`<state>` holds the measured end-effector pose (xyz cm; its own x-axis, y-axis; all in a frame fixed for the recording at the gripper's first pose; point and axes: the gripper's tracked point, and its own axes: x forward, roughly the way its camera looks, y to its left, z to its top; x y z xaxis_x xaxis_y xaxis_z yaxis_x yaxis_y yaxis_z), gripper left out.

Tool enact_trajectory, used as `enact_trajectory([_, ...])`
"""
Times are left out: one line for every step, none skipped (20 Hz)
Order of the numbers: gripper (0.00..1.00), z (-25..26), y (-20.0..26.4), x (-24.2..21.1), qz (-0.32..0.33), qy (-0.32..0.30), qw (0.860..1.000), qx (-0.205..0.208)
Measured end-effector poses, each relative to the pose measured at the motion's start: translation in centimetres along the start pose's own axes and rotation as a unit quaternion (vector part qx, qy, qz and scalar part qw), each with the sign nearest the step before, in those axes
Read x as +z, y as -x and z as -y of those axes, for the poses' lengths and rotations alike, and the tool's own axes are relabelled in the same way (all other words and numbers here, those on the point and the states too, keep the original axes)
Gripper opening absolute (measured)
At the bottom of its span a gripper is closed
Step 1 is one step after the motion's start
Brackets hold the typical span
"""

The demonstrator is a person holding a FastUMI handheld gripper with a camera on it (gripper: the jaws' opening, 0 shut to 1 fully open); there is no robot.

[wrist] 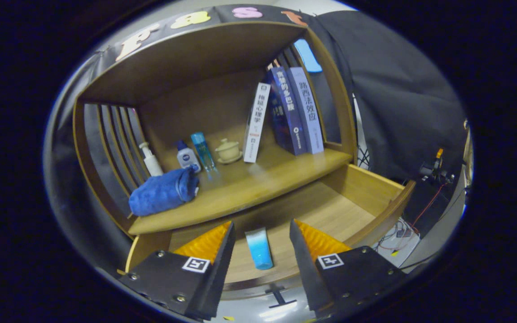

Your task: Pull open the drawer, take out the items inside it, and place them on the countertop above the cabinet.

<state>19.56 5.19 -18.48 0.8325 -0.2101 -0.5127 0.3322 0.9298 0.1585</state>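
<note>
Drawer (366, 197) is out, and the gripper (260, 233) hangs over it with fingers spread wide, holding nothing. The blue tube (258, 248) lies between them on the drawer floor, its long axis running straight ahead along the fingers.

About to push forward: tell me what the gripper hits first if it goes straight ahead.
Probably the blue tube lying in the open drawer. It sits between the open gripper's fingers, just ahead; depth is hard to judge.

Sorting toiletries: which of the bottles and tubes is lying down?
The blue tube in the open drawer, flat between the open gripper fingers; the rest stand upright.
</note>
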Motion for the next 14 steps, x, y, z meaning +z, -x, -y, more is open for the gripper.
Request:
enact_trajectory([0.73,-0.1,-0.5,-0.5,-0.017,-0.001,1.000,-0.005])
enact_trajectory([0.73,-0.3,-1.1,-0.8,-0.031,-0.005,0.999,-0.009])
enact_trajectory([0.73,-0.5,-1.5,-1.1,-0.044,-0.012,0.999,-0.011])
enact_trajectory([0.73,-0.7,-2.0,-1.2,-0.052,-0.024,0.998,-0.014])
enact_trajectory([0.73,-0.8,-2.2,-1.4,-0.061,-0.038,0.997,-0.021])
enact_trajectory([0.73,-0.9,-2.5,-1.2,-0.064,-0.050,0.996,-0.025])
enact_trajectory([0.73,-0.9,-2.9,-1.5,-0.071,-0.060,0.995,-0.030])
enact_trajectory([0.73,-0.6,-3.0,-1.6,-0.078,-0.066,0.994,-0.038])
enact_trajectory([0.73,-0.4,-3.1,-1.4,-0.081,-0.070,0.993,-0.046])
enact_trajectory([0.73,-0.2,-3.1,-1.5,-0.084,-0.068,0.993,-0.054])
enact_trajectory([0.73,0.1,-3.3,-1.6,-0.090,-0.063,0.992,-0.062])
enact_trajectory([0.73,0.4,-3.4,-1.7,-0.099,-0.057,0.991,-0.070])
enact_trajectory([0.73,0.8,-3.6,-1.9,-0.109,-0.048,0.990,-0.078])
enact_trajectory([0.72,1.1,-3.9,-2.1,-0.118,-0.039,0.988,-0.086])
